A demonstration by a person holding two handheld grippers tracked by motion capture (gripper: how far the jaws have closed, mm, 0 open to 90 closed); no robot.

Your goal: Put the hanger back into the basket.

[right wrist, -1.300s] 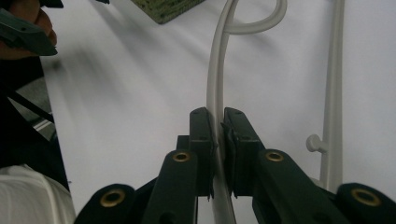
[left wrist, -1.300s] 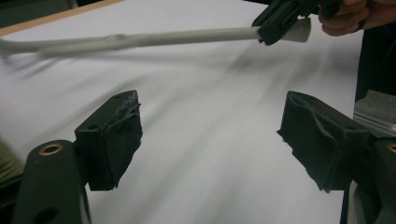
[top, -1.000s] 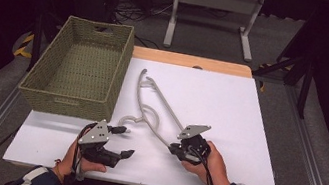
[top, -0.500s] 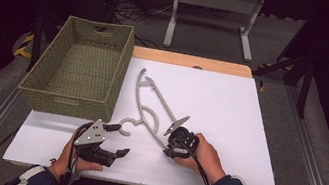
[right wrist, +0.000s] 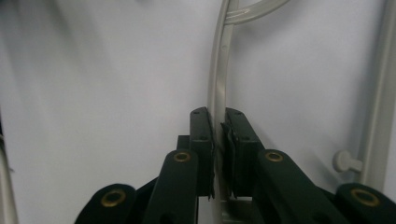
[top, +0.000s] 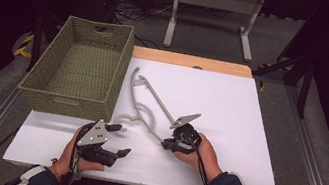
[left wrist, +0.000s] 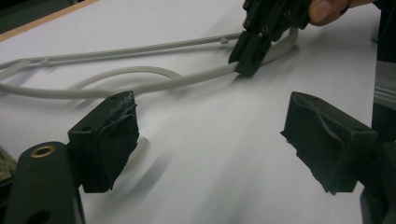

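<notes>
**A:** One claw out of two is actually doing anything so far. The right claw (top: 167, 144) is pinched onto the lower arm of the grey plastic hanger (top: 147, 100), and the right gripper view shows the thin bar (right wrist: 218, 84) squeezed tight between the pads. The hanger itself lies flat on the white desk (top: 230, 113), roughly mid-desk, running from near the front edge up toward the far edge, just beside the wicker basket (top: 80, 66) at the left edge.

**B:** And the left claw (top: 121, 141)?

**A:** Spread wide, nothing in it, sitting near the front edge. Its pads (left wrist: 109, 135) are well apart over bare desk, with the hanger's hook loop lying a bit ahead.

**B:** So progress-wise?

**A:** Early, I'd guess. Grip is made and that's about it. The hanger isn't lifted as far as anyone can tell, and the basket looks empty. If it's headed for the basket, the whole carry is left.

**B:** Anything unclear?

**A:** The basket's near inside wall hides part of its floor. The far end of the hanger is too small to read. The pinch point in the high view is mostly covered by the right hand (top: 200, 152).
</notes>
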